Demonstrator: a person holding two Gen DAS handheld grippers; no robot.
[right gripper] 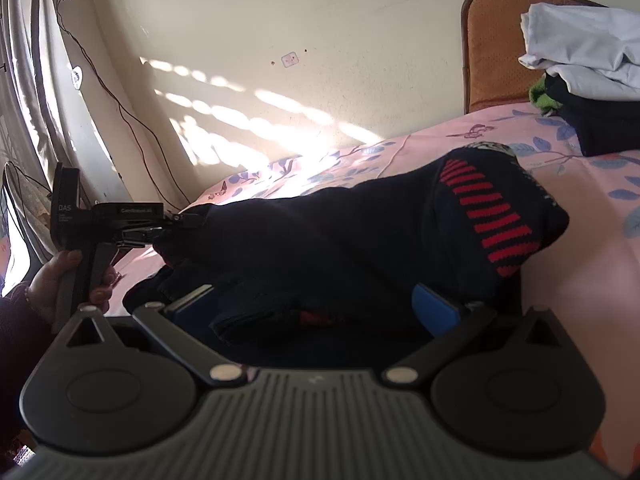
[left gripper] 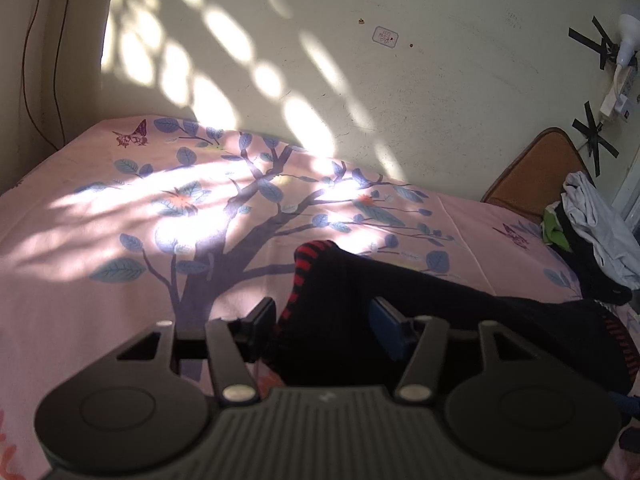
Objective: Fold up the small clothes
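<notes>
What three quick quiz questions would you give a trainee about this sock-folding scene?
1. True or false: the black sock has red stripes.
2. What tops the clothes pile? A) white garment B) red towel C) straw hat
3. Fill in: the black sock lies on a pink ____ printed with a tree.
Key: 1 true; 2 A; 3 bedsheet.

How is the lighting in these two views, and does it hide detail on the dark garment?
Left wrist: dappled sunlight blows out patches of the bedsheet; the black sock sits in shadow, folds unreadable. Right wrist: glare on the wall; only the sock's red stripes read.
</notes>
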